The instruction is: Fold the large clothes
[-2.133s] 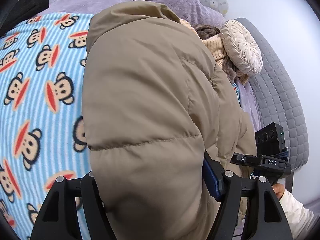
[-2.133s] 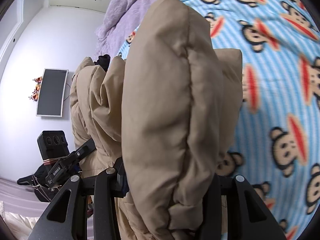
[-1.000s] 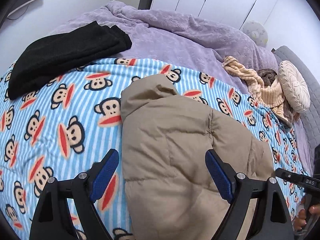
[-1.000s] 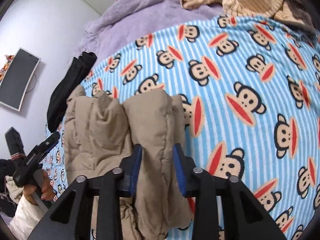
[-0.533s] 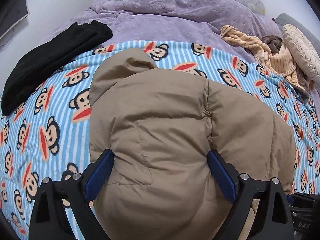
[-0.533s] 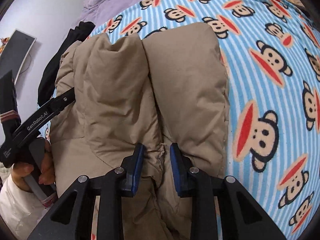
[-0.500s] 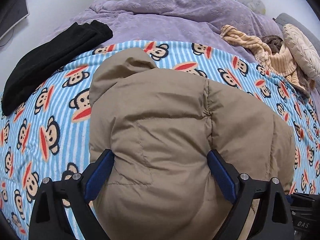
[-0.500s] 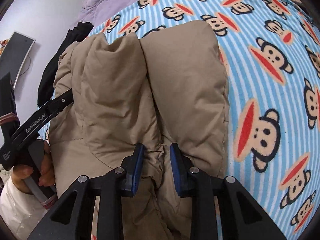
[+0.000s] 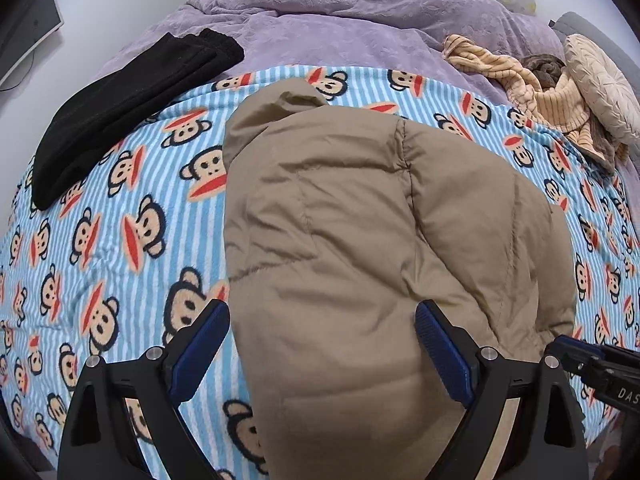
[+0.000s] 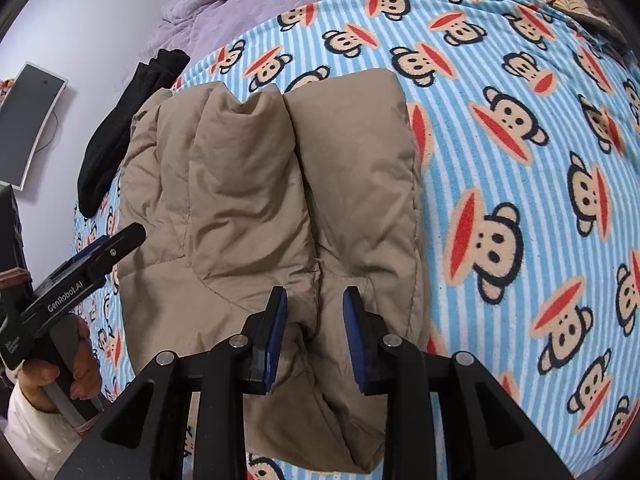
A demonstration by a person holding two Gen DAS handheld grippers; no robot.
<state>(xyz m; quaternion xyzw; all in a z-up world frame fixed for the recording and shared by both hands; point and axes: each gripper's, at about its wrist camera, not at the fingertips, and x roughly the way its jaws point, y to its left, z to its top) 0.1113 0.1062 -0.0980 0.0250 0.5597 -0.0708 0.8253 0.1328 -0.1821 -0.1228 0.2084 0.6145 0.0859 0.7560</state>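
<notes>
Folding looks mostly done: bed (image 9: 360,40) carries a striped monkey blanket (image 9: 120,240), and the tan puffer jacket (image 9: 340,220) lies on it as a compact bundle, doubled over, hood end pointing away toward the purple duvet. In the right wrist view the jacket (image 10: 280,200) shows two padded lobes side by side with a seam valley between them, near edge hanging toward the bed edge. What is left, by my read: let go, maybe press the puffy bundle flat or square it up; it sits bulgy, not neat. Black garment (image 9: 128,92) lies already folded well apart at the far left; striped beige clothes (image 9: 520,80) heaped near the cushion (image 9: 604,84) look unfolded, so more pieces likely remain.

Left tongs (image 9: 320,344) stand wide, jacket's near end bulging up between the jaws; pads sit at either side of the bundle, and I cannot tell if they touch fabric. No clear grip.

Right tongs (image 10: 314,336) are narrow but with a gap, straddling the seam valley at the jacket's near edge; fabric sits between the jaws, looks loose and not pinched tight.
</notes>
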